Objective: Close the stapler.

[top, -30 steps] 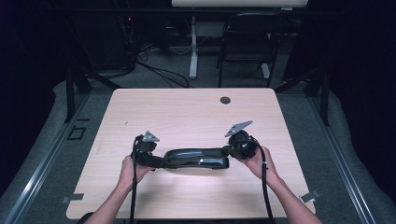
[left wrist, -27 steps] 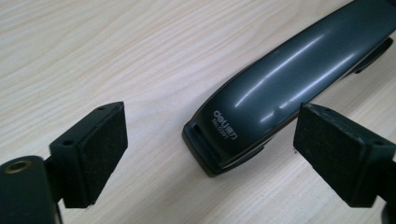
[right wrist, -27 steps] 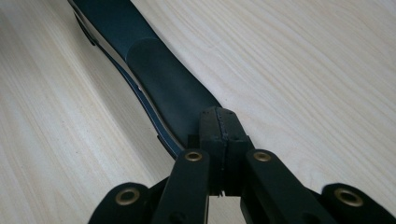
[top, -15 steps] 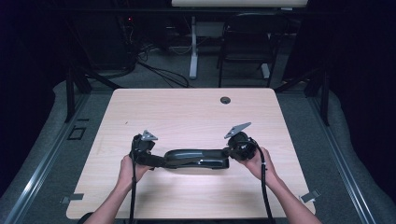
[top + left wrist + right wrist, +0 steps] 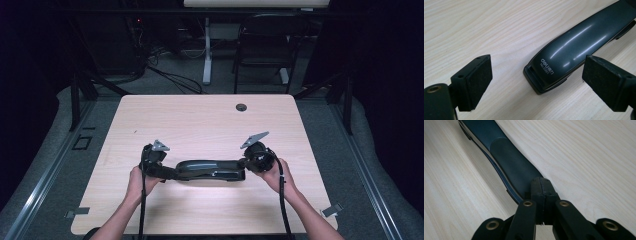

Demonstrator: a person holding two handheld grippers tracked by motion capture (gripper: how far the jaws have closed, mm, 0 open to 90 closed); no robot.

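Left tongs [image 5: 536, 82] stood wide around my long dark-grey plastic stapler's [image 5: 574, 50] end; right tongs [image 5: 541, 187], shut, pressed its other end on the pale wooden counter [image 5: 200, 120].

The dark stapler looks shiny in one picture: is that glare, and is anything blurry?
Left gripper view: pale streaks of glare run along the stapler, its small print sharp, while the near pads look soft. Right gripper view: its matte end shows no glare. High view: bright table, surroundings nearly black.

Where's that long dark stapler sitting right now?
In the high view the stapler lies flat on the near half of the table, stretched between the left tool and the right tool, well short of the round hole.
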